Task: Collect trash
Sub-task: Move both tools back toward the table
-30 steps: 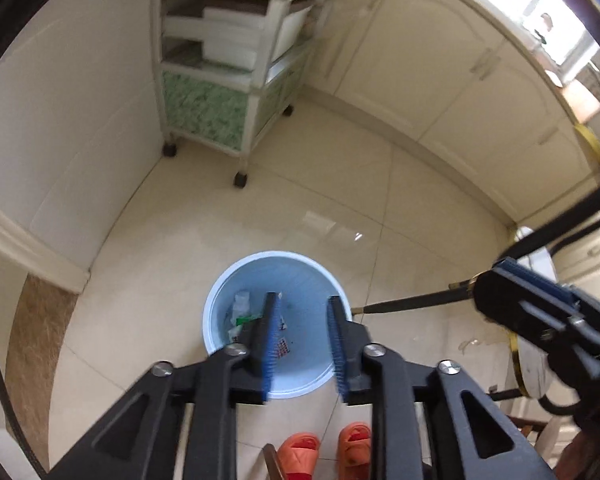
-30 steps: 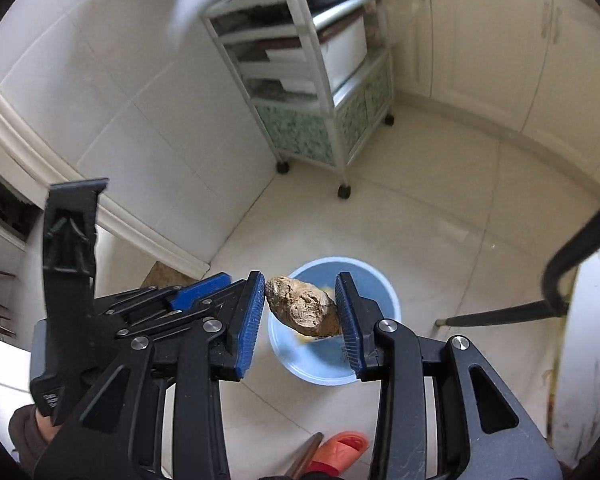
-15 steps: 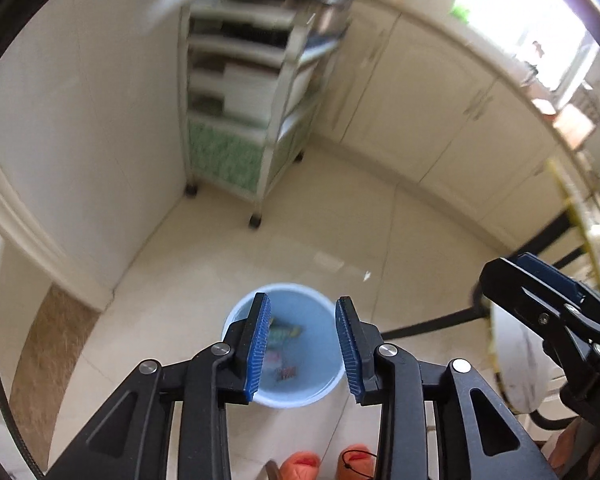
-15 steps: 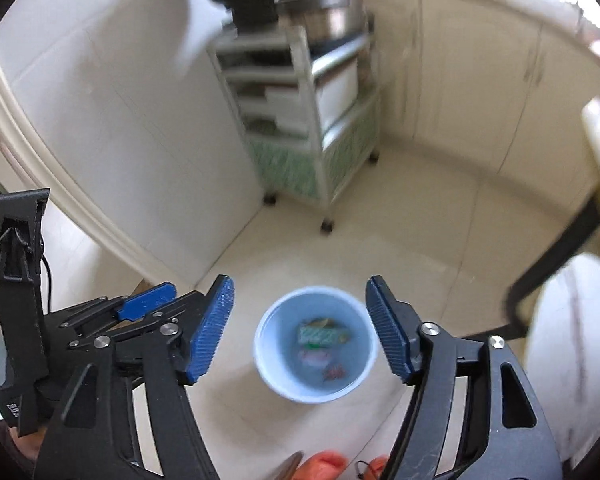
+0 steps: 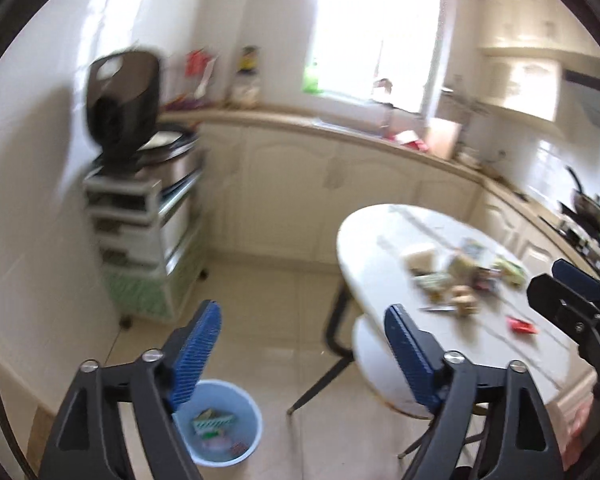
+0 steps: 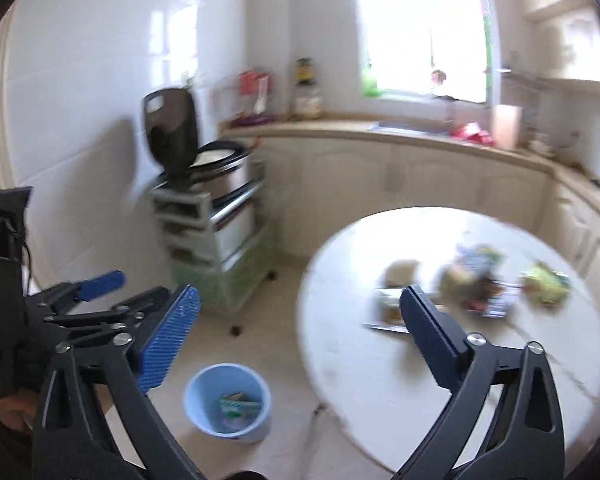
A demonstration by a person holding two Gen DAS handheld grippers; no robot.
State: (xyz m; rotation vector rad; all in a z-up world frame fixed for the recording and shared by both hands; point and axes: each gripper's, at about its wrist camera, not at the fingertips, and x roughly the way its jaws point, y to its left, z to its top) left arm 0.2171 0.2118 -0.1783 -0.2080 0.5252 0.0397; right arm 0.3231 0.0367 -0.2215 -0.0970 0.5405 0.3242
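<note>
A light-blue bin (image 5: 256,420) (image 6: 198,388) stands on the floor tiles with wrappers and scraps inside. A blurred pile of trash (image 5: 460,276) (image 6: 476,284) lies on the round white table (image 5: 380,240) (image 6: 360,360), with a red wrapper (image 5: 522,325) and a green wrapper (image 6: 546,278) beside it. My left gripper (image 5: 302,316) hangs high above the floor between bin and table; its jaws are opening with nothing between them. My right gripper (image 6: 300,296) is also raised, near the table's left edge, jaws opening and empty.
A wheeled shelf cart (image 5: 140,220) (image 6: 212,232) with an open rice cooker (image 5: 120,108) stands by the white tiled wall on the left. Cream cabinets and a cluttered counter (image 5: 340,132) run under the window. Dark table legs (image 5: 332,320) reach down near the bin.
Both grippers rose and tilted up from over the bin toward the table. The right gripper let go of a brown lump and opened wide. The left jaws widened too.
</note>
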